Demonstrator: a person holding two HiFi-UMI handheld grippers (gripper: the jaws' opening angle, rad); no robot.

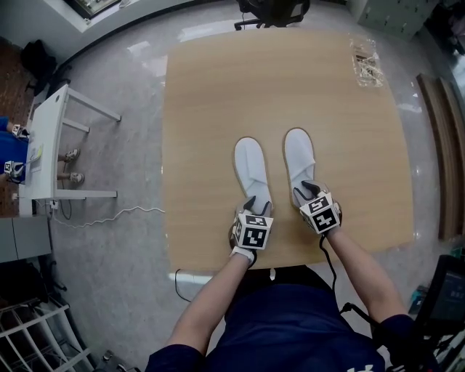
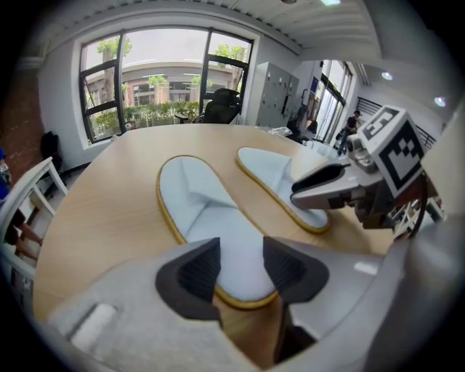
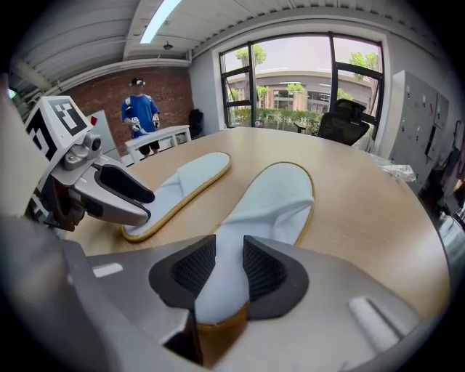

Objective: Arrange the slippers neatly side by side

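Two white slippers with yellow-edged soles lie flat and parallel on the wooden table, toes pointing away from me. My left gripper hovers at the heel of the left slipper; its dark pads stand apart over that slipper and do not press it. At the heel of the right slipper is my right gripper. It is open too, and the right slipper shows through the gap between its pads. Each gripper view shows the other slipper beside it.
A clear packet lies at the table's far right corner. A black office chair stands beyond the far edge. A white desk stands off to the left on the floor, and a person in blue stands by the brick wall.
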